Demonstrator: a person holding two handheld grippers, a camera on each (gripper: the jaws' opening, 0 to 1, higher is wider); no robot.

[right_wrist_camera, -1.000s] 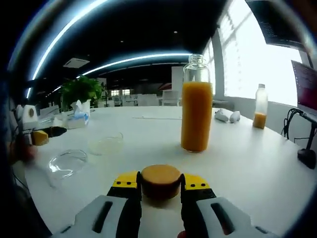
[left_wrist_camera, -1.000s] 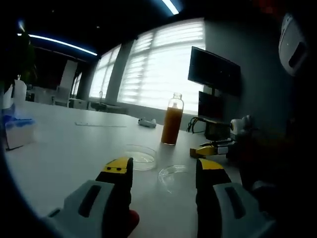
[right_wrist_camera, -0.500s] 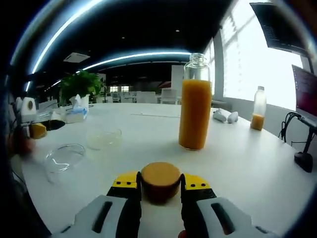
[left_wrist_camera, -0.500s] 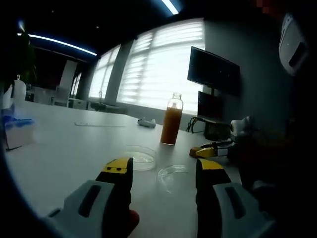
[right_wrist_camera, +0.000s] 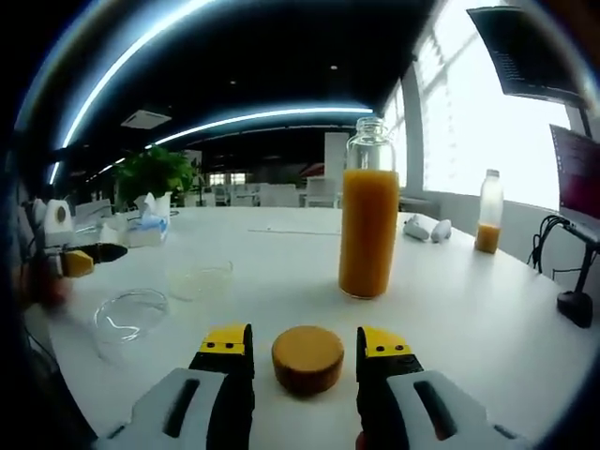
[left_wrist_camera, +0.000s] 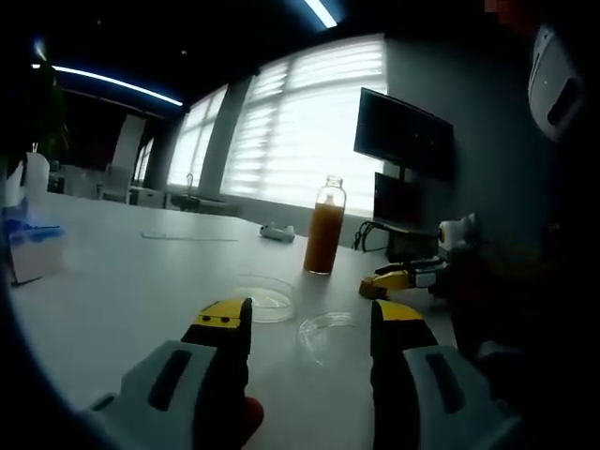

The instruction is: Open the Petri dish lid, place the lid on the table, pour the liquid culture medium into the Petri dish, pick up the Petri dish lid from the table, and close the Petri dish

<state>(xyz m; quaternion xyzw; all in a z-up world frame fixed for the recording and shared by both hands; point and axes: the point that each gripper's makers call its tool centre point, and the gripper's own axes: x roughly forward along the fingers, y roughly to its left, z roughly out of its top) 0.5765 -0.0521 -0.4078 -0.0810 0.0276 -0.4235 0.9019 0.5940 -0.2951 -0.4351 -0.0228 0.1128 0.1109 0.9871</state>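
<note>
My right gripper (right_wrist_camera: 302,341) is open low over the white table (right_wrist_camera: 469,319). A round orange-brown bottle cap (right_wrist_camera: 307,358) lies on the table between its jaws, free of both. Behind the cap stands the uncapped glass bottle (right_wrist_camera: 367,234) of orange liquid. To the left sit the clear Petri dish (right_wrist_camera: 199,278) and, nearer, its lid (right_wrist_camera: 129,314), flat on the table. My left gripper (left_wrist_camera: 309,319) is open and holds nothing. The dish (left_wrist_camera: 265,298) and lid (left_wrist_camera: 328,333) lie just beyond its jaws, with the bottle (left_wrist_camera: 324,239) farther back. The right gripper (left_wrist_camera: 403,278) shows at the right.
A smaller bottle (right_wrist_camera: 487,225) with orange liquid stands far right near small white objects (right_wrist_camera: 427,225). A potted plant (right_wrist_camera: 150,173) and tissue box (right_wrist_camera: 145,225) sit at the back left. A dark monitor (left_wrist_camera: 405,136) and cables are by the window. A blue-and-white box (left_wrist_camera: 33,248) stands left.
My right gripper has opened and let go of the cap, which now rests on the table between the jaws. The left gripper has stayed still and open.
</note>
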